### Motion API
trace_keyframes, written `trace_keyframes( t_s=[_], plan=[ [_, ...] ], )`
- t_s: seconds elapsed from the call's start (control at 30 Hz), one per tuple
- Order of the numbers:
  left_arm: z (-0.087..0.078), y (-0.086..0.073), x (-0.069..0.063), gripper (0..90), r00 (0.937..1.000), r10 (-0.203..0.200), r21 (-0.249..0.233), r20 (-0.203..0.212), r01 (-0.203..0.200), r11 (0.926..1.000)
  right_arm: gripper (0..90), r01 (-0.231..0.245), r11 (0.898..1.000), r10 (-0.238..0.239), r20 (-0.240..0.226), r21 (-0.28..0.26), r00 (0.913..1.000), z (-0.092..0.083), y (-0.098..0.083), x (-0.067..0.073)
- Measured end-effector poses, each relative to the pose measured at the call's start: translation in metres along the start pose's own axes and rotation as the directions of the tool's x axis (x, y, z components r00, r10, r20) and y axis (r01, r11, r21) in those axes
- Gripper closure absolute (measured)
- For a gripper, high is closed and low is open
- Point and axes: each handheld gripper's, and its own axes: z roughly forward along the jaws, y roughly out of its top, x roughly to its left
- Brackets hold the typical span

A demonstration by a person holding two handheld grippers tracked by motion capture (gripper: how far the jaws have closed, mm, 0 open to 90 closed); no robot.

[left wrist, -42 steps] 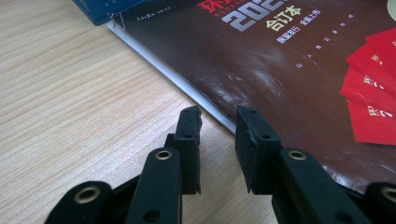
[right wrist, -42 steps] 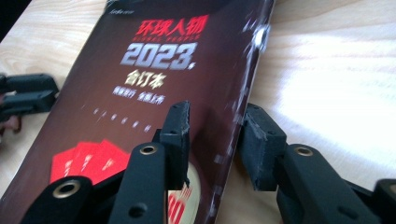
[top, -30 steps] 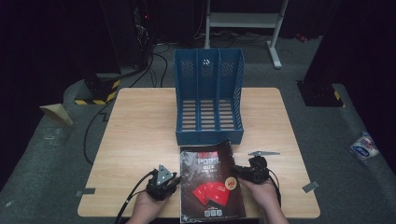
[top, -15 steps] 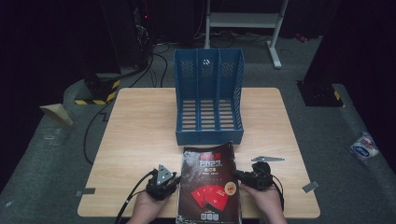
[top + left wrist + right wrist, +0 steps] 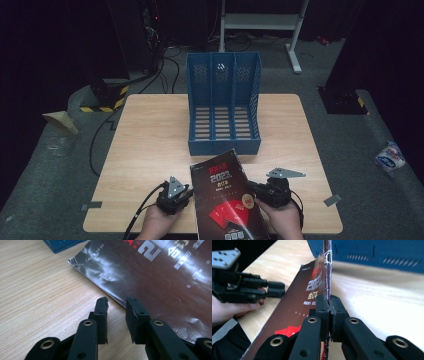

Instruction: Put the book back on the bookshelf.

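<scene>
Your right tongs (image 5: 329, 305) have just been closing and now pinch the right-hand edge of the glossy dark magazine (image 5: 227, 200), pads pressed on either side of the thin stack of pages. That edge is lifted off the bench (image 5: 150, 145), so the cover tilts up toward you in the right gripper view. Your left tongs (image 5: 116, 305) stand partly spread at the magazine's opposite edge, resting low over the wood, with nothing clamped between them.

Judging from the cover's sheen and the wrinkles near its corner, expect a light, floppy thing: it will probably sag and curl away from a single pinch, and the slick coating may let it slide out if you grip only the outer sheets. A hold well in from the corner, across the full thickness of pages, looks safest. Taking the other long edge with the left tongs should keep it flat.

The magazine lies at the near side of the bench, between your hands, its far end just short of the blue three-slot file rack (image 5: 223, 107) standing upright behind it.
</scene>
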Motion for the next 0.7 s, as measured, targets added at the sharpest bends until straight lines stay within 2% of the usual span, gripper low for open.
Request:
trace_keyframes(
  t_s=[0.13, 0.3, 0.33, 0.5, 0.7],
  plan=[
    [0.0, 0.0, 0.0, 70.9, 1.0, 0.001, 0.0, 0.0, -0.001, 1.0, 87.3, 0.012, 0.998, -0.011, 0.017, -0.059, 0.9998, -0.012, 0.007, 0.005],
    [0.0, 0.0, 0.0, 70.9, 1.0, 0.003, 0.0, 0.001, -0.003, 1.0, 87.4, 0.029, 0.991, -0.018, 0.085, -0.128, 0.9962, -0.033, 0.015, 0.005],
    [0.0, 0.0, 0.0, 70.9, 1.0, 0.003, 0.0, 0.001, -0.003, 1.0, 87.4, 0.03, 0.989, -0.015, 0.104, -0.144, 0.9944, -0.038, 0.016, 0.003],
    [0.0, 0.0, 0.0, 70.9, 1.0, 0.003, -0.001, 0.001, -0.003, 1.0, 87.3, 0.012, 0.98, 0.016, 0.142, -0.196, 0.9898, -0.058, 0.018, -0.009],
    [0.0, 0.0, 0.0, 70.9, 1.0, 0.003, -0.001, 0.001, -0.003, 1.0, 87.4, 0.006, 0.968, 0.047, 0.204, -0.252, 0.9778, -0.085, 0.018, -0.02]
  ],
)
